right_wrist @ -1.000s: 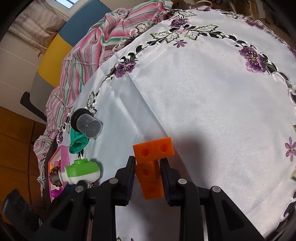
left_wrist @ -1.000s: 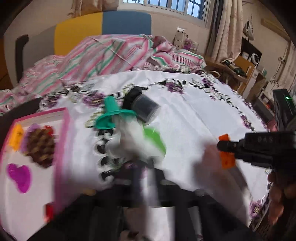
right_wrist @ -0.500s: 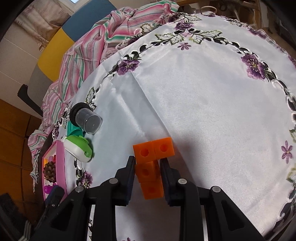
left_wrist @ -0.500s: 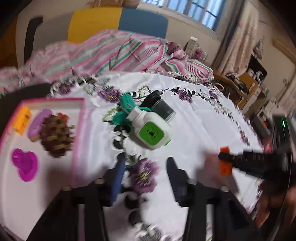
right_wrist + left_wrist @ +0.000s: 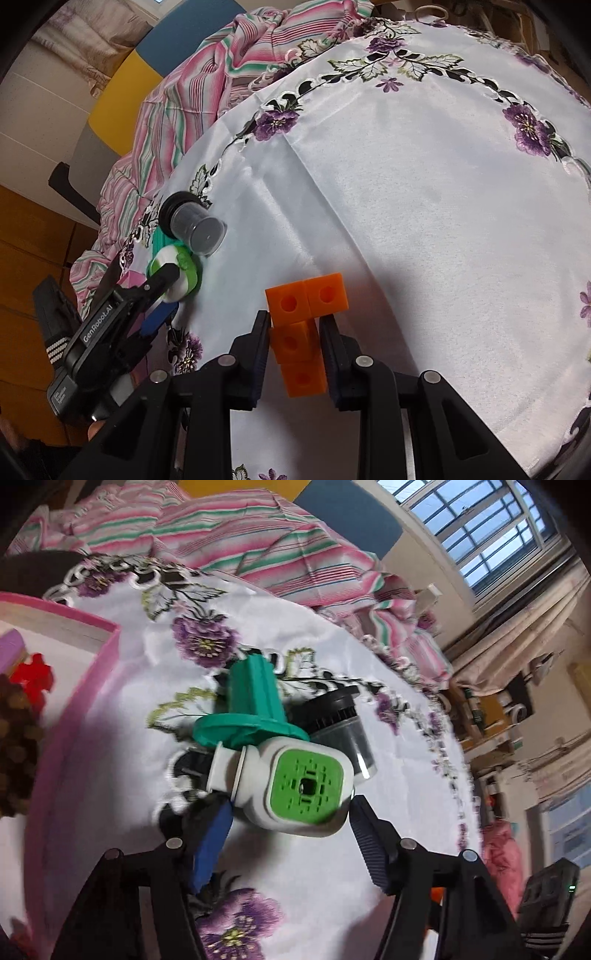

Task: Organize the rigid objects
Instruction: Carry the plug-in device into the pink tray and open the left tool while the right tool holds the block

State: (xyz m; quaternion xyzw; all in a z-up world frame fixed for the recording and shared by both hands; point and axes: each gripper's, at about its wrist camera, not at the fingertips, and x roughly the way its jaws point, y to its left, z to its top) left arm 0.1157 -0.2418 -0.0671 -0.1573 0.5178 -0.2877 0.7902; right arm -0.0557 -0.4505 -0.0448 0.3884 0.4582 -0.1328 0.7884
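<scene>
A white device with a green square face [image 5: 291, 786] lies on the flowered cloth, against a teal flanged piece [image 5: 251, 709] and a black-lidded clear jar [image 5: 340, 723]. My left gripper [image 5: 290, 808] has its jaws opening wide on either side of the device, and the pads do not press it. The right wrist view shows the same left gripper [image 5: 162, 291] at the device [image 5: 181, 269], next to the jar [image 5: 195, 229]. My right gripper [image 5: 294, 319] is shut on an orange piece of linked cubes [image 5: 295, 343], held above the cloth.
A pink-rimmed tray [image 5: 74, 686] stands to the left with a pinecone [image 5: 14, 749], a red piece [image 5: 33, 675] and other small items. A striped blanket [image 5: 258, 550] is bunched behind the round table. White cloth [image 5: 424, 221] stretches away to the right.
The left gripper has let go of the white and green device, which now lies by the teal piece. Its jaws have spread wide and moved in around the device. The right gripper is unchanged.
</scene>
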